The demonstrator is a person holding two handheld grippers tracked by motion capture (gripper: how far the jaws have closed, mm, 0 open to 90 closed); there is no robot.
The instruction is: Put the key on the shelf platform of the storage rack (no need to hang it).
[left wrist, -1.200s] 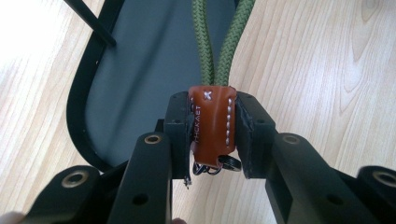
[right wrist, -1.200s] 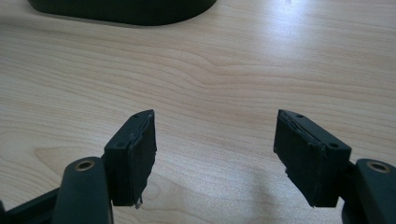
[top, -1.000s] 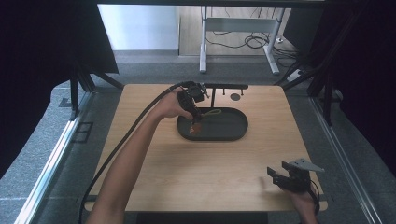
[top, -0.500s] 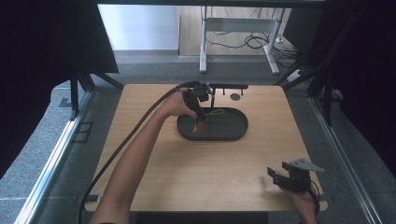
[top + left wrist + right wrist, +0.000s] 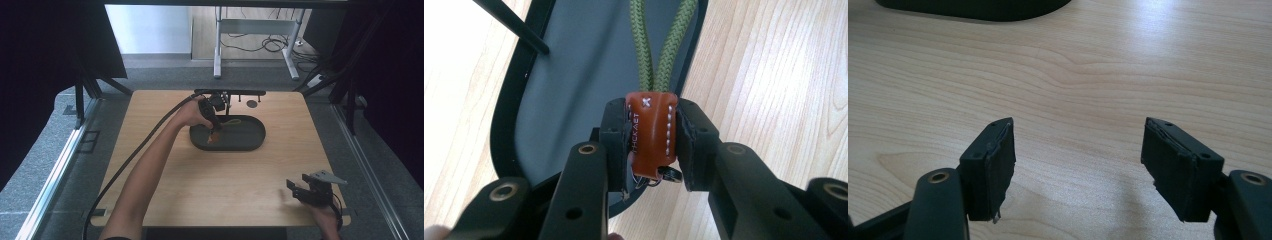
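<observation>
Pale wooden counter [image 5: 165, 190] sits on grey carpet, with dark curtains at both sides. We see the left arm stretched forward, its left gripper [image 5: 651, 145] tipped down over the near-left end of a black oval tray [image 5: 252, 140]. Its fingers [image 5: 616, 145] clamp a brown leather tab [image 5: 651, 135] joined to a green cord loop [image 5: 664, 50] that runs up over the tray's floor. Compared with a second ago, we find this hand slightly lower and nearer the tray. The right gripper [image 5: 1078, 165] rests at the counter's near-right corner, fingers wide apart, holding nothing.
</observation>
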